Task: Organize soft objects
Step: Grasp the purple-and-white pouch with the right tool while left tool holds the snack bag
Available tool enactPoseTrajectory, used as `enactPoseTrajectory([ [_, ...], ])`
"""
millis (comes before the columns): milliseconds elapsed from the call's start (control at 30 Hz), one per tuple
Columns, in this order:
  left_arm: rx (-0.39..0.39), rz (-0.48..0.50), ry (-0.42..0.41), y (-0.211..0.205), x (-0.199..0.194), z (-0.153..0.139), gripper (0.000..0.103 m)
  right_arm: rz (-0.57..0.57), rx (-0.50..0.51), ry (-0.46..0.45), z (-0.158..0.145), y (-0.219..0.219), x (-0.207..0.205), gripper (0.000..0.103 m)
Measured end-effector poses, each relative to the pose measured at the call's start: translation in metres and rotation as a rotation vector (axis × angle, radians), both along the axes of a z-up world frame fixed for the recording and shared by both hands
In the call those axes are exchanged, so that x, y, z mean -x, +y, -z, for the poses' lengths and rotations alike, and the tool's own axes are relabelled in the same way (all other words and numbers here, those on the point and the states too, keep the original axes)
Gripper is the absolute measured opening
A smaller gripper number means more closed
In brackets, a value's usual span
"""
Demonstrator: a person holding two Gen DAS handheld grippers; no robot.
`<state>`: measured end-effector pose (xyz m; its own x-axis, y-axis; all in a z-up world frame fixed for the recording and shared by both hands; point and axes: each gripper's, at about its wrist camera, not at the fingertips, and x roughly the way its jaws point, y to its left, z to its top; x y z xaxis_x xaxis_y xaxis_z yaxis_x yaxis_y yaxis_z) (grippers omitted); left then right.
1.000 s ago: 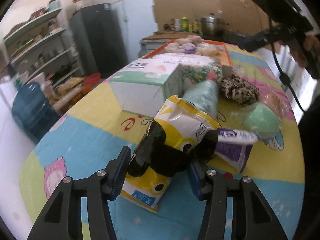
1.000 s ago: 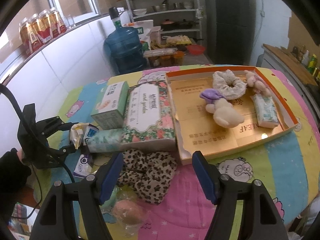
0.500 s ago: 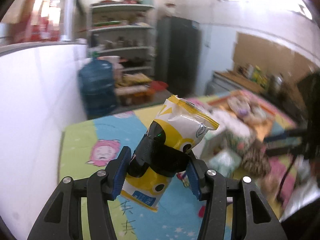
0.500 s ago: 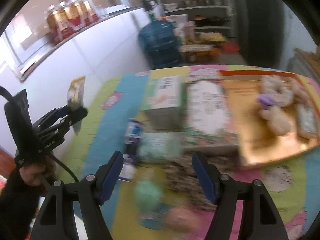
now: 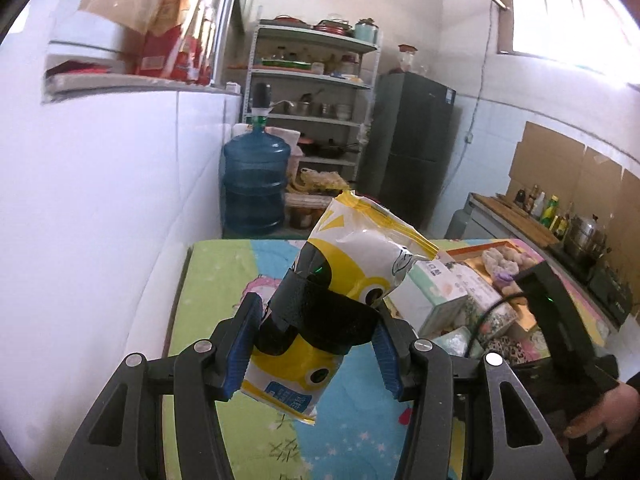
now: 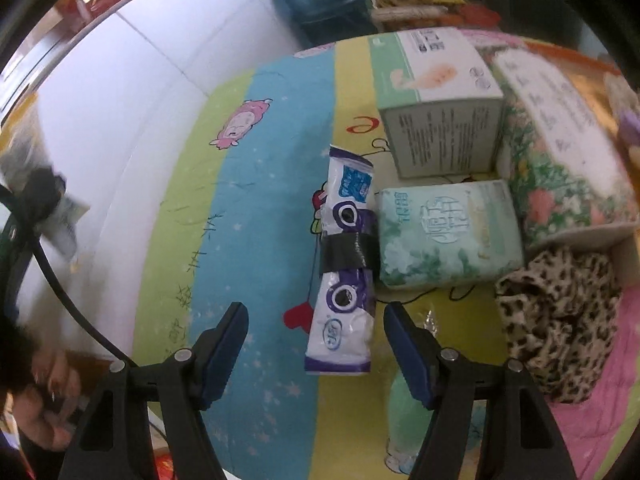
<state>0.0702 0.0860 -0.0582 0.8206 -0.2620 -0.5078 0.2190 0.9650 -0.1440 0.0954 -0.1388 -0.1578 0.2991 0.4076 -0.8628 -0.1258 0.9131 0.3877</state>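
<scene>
My left gripper (image 5: 314,346) is shut on a yellow and white tissue pack (image 5: 348,284) with a black band, held up well above the table. My right gripper (image 6: 316,354) is open and hovers over a purple and white tissue pack (image 6: 347,264) with a black band, which lies on the table between its fingers. A mint green tissue pack (image 6: 446,234) lies right beside the purple pack. A leopard print scrunchie (image 6: 560,312) lies to the right. The left gripper shows blurred at the left edge of the right wrist view (image 6: 44,204).
A green and white tissue box (image 6: 436,100) and a floral tissue pack (image 6: 560,136) stand behind the packs. An orange tray (image 5: 472,252) with plush toys lies further back. A water jug (image 5: 256,184), shelves and a fridge stand beyond the table. A white wall runs along the table's left side.
My left gripper has lifted the yellow pack up and swung away to the left. My right gripper has moved down and left, over the purple pack.
</scene>
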Motion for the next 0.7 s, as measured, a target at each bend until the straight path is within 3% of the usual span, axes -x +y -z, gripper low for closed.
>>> enactPoseTrajectory([
  [267,0.019,0.010,-0.006,0.004,0.012,0.004,0.055,0.024,0.099,-0.008,0.010,0.021,-0.008,0.067],
  [467,0.048,0.022,-0.002,0.007,0.014,0.006,0.055,0.085,0.040,-0.064,0.015,0.013,-0.001,0.068],
  [600,0.052,0.037,-0.005,0.006,0.012,0.006,0.055,0.014,0.159,-0.120,0.015,0.034,0.008,0.074],
  [700,0.059,0.039,-0.005,0.007,0.012,0.006,0.055,0.028,0.195,-0.138,0.015,0.037,0.011,0.068],
])
